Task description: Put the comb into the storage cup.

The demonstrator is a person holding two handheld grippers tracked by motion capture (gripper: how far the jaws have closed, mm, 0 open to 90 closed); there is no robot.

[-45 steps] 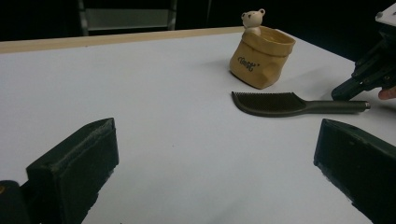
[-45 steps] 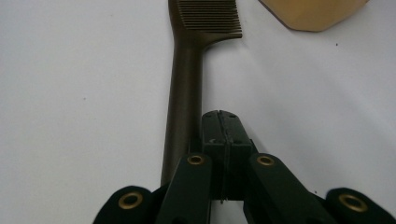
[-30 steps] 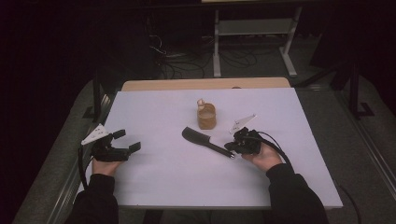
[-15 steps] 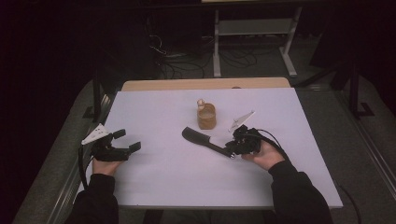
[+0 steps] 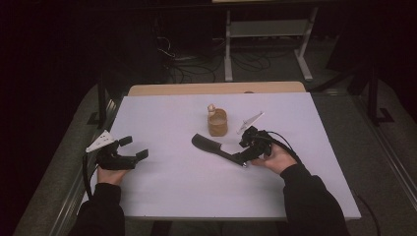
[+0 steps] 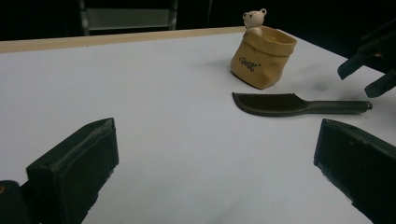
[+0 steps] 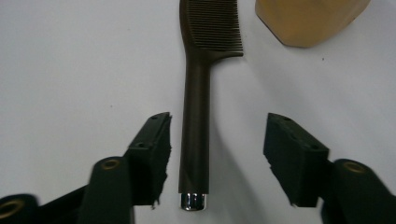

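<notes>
A black comb (image 5: 216,149) lies flat on the white table (image 5: 172,191), teeth to the left and handle to the right. Just behind it stands a tan bag-shaped holder (image 5: 217,123) with a small bear figure on its rim. My right gripper (image 5: 244,151) is open at the handle's end. In the right gripper view its jaws straddle the comb (image 7: 198,93) handle without touching it, and the holder (image 7: 308,18) shows at the top right. My left gripper (image 5: 135,147) rests open and empty near the table's left edge. It faces the comb (image 6: 280,103) and holder (image 6: 262,56).
A wooden strip (image 5: 216,88) runs along the table's far edge. Beyond it, on the dark floor, are a metal rack (image 5: 265,29) and loose cables (image 5: 182,64). The right gripper (image 6: 373,70) shows at the right edge of the left gripper view.
My right gripper has edged a little left towards the comb's handle end. The comb, the holder and my left gripper have stayed put.
</notes>
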